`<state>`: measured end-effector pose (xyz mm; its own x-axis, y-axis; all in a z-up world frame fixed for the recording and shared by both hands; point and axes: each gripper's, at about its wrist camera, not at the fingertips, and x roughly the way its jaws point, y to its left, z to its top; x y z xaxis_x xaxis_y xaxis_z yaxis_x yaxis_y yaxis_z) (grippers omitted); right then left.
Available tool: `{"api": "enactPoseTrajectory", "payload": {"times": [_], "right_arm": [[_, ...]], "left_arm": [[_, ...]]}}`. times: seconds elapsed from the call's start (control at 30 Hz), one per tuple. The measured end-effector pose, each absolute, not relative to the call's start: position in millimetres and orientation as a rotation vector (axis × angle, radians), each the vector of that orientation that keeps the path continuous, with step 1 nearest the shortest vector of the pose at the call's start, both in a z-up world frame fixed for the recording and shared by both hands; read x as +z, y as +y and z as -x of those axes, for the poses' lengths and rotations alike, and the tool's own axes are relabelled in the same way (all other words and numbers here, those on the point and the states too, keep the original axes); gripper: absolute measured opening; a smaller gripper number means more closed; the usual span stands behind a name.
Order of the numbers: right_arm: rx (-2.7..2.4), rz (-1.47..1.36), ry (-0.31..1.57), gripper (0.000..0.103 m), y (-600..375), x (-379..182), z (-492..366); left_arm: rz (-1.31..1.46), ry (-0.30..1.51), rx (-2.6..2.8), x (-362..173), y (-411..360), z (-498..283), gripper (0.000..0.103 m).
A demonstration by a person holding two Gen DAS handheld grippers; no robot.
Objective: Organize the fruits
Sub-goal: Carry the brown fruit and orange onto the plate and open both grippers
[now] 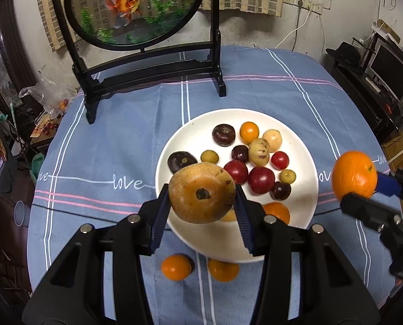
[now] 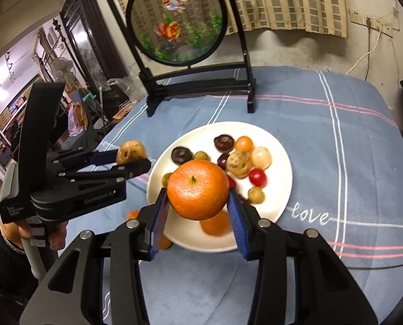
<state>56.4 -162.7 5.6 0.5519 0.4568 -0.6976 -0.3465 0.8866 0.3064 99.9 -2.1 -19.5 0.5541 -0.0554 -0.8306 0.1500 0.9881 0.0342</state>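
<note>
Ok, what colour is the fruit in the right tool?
Bright orange, with a green stem nub; clearest in the right wrist view.

Black plastic left gripper (image 2: 132, 159) and right gripper (image 2: 198, 218), blue ribbed pads (image 2: 158, 223) on the jaws, silver screws at the pivots, white lettering on the left body (partly legible), bare hand (image 2: 25, 230), dark sleeve.

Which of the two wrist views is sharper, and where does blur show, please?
Left wrist view: sharp; the tan fruit and plate are crisp. Right wrist view: the orange is crisp, but the plate fruits and goldfish screen smear with motion blur.
</note>
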Motion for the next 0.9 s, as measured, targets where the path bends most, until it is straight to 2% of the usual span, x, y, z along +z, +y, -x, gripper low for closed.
{"api": "enactPoseTrajectory", "payload": {"times": [0.3, 0.9], "right_arm": [[0.482, -0.131, 0.854, 0.044, -155.2, 3.4, -97.4], [0.479, -0.056, 0.951, 0.046, -133.3, -30.4, -147.0]], "left_arm": [[-0.132, 0.983, -0.141, -31.3, -20.1, -130.8, 0.047], [-0.154, 1.041, -0.139, -67.4, -23.1, -155.7, 0.049]]}}
